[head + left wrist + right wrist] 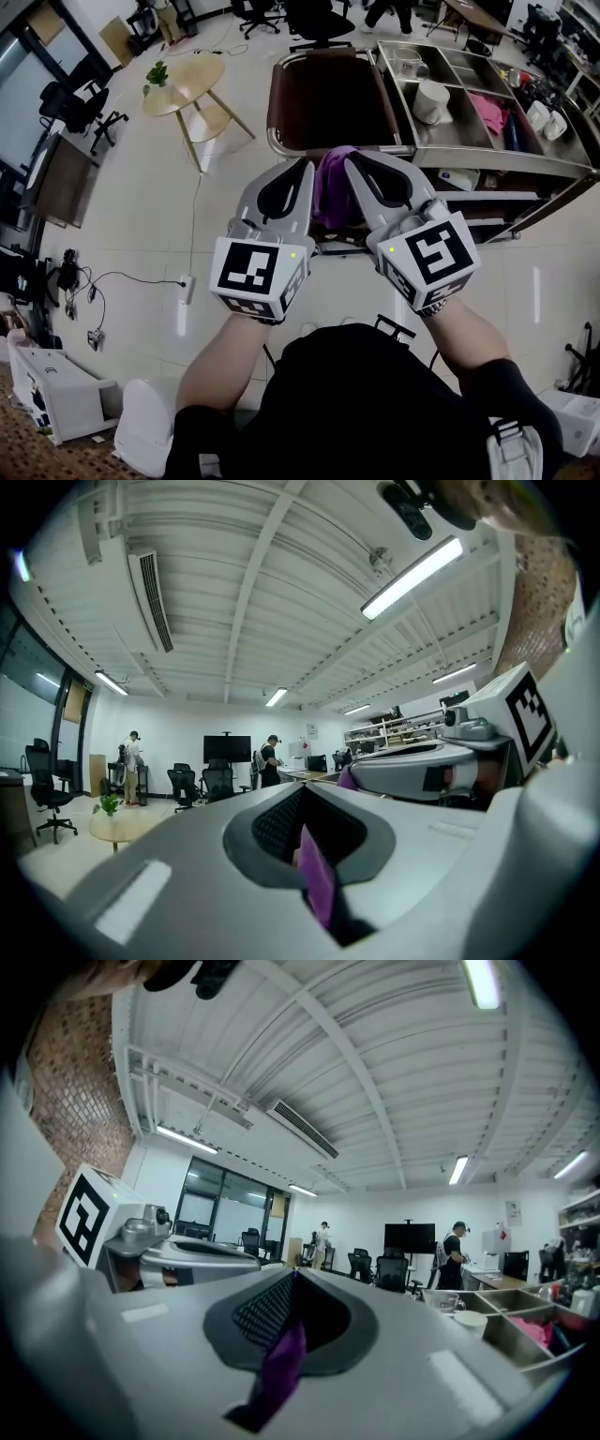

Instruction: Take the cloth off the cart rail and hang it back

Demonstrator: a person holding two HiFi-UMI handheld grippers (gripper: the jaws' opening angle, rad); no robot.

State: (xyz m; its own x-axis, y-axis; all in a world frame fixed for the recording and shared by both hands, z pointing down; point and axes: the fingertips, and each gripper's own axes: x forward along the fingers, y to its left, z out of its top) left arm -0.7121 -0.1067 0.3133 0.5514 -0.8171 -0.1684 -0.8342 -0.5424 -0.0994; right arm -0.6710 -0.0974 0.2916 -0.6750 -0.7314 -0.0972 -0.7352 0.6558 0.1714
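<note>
A purple cloth (333, 187) hangs bunched between my two grippers, just in front of the steel cart's end rail (275, 142). My left gripper (306, 165) is shut on the cloth's left side. The right gripper (351, 161) is shut on its right side, and the two tips nearly meet. In the left gripper view a purple fold (317, 881) shows pinched in the closed jaws of the left gripper (302, 791). In the right gripper view the cloth (279, 1369) trails out of the closed jaws of the right gripper (292, 1275). Whether the cloth touches the rail is hidden.
The cart carries a brown bag (328, 98) at its near end and steel trays with a white bowl (431, 101), a clear jug (408, 64) and a pink rag (489, 112). A round wooden table (183, 84) stands to the left. A power strip (187, 287) lies on the floor.
</note>
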